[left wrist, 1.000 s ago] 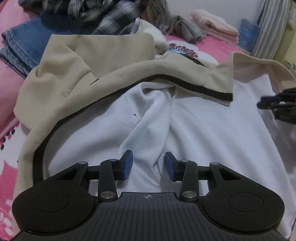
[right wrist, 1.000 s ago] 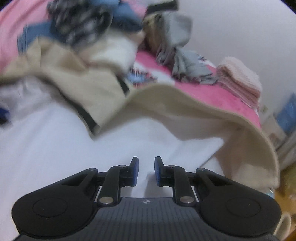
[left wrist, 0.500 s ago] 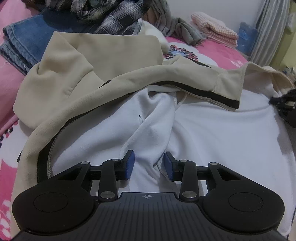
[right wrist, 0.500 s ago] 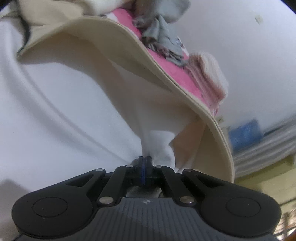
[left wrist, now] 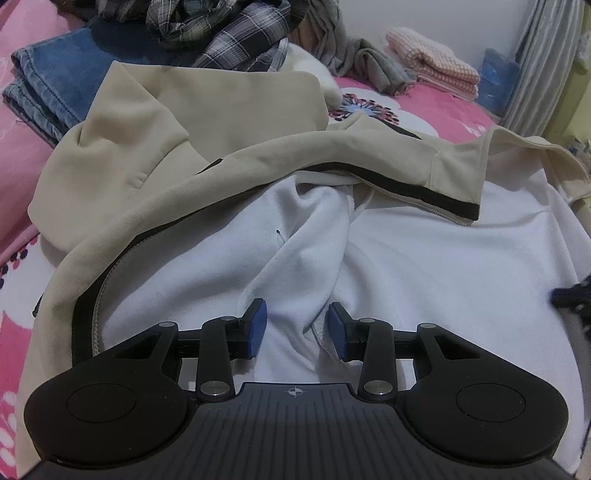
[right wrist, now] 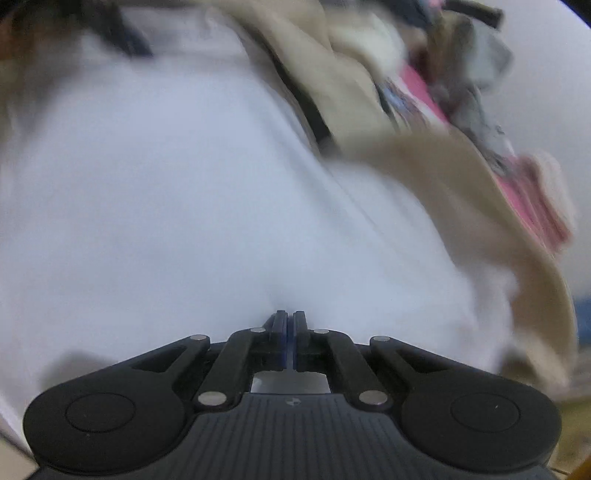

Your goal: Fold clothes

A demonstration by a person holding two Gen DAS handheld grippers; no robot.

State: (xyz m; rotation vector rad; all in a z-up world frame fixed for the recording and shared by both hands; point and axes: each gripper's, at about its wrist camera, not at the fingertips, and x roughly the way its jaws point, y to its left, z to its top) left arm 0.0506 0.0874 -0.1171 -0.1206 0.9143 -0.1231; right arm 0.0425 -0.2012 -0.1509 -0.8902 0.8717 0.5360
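Note:
A beige jacket (left wrist: 207, 140) with a white fleece lining (left wrist: 424, 266) lies open on the bed, lining up, its dark zipper edge (left wrist: 424, 192) curving across. My left gripper (left wrist: 297, 328) is open, its blue pads on either side of a raised ridge of lining. At the right edge of the left wrist view a dark blurred bit of the right gripper (left wrist: 572, 295) shows. In the blurred right wrist view my right gripper (right wrist: 290, 334) is shut on the white lining (right wrist: 184, 203), with the beige shell (right wrist: 480, 192) draping to the right.
Folded jeans (left wrist: 55, 81), a plaid shirt (left wrist: 229, 33), grey garments (left wrist: 362, 59) and a folded pink checked cloth (left wrist: 432, 62) lie at the back on the pink flowered bedsheet (left wrist: 443, 107). A striped curtain (left wrist: 543, 62) hangs at far right.
My right gripper closed on the white lining about half a second ago and has since swung with it, blurring its view. My left gripper edged forward over the lining ridge, still open.

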